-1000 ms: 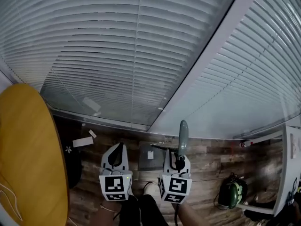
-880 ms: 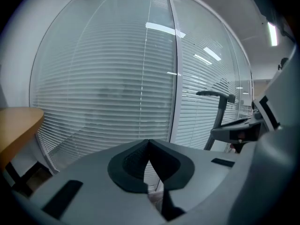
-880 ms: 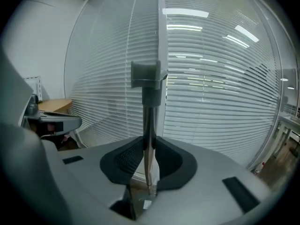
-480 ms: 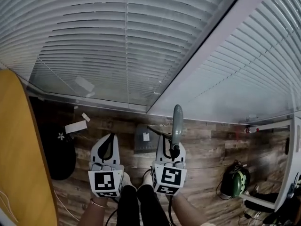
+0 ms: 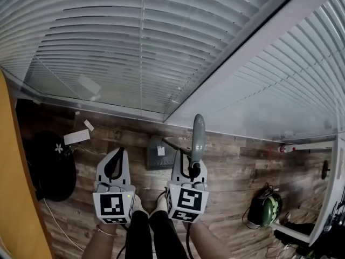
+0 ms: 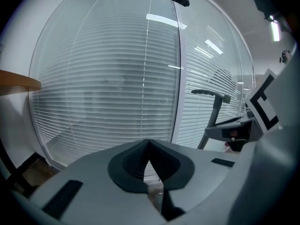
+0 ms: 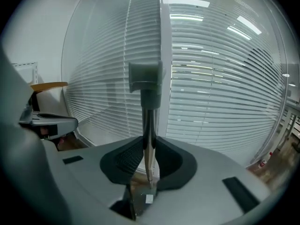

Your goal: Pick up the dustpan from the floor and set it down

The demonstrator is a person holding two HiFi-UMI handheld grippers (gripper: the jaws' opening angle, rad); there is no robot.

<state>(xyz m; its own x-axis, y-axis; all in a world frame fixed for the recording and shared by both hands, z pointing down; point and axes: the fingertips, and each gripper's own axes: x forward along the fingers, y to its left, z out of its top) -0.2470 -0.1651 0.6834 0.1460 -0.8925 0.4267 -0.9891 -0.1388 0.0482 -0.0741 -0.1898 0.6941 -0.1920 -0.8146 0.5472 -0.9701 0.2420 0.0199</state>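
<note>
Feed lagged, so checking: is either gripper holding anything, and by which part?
The right gripper clamps the dustpan by its upright handle's thin shaft, below the grey grip. The left gripper is shut, empty.

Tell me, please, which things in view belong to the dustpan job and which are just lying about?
Job: dustpan, held by its handle in the right gripper.

Lying about: green headset, black round object with a flower mark, white paper scraps, yellow tabletop.

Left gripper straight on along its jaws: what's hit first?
The left gripper would likely meet the window blinds, just left of the white frame post; nothing nearer shows, depth unclear.
</note>
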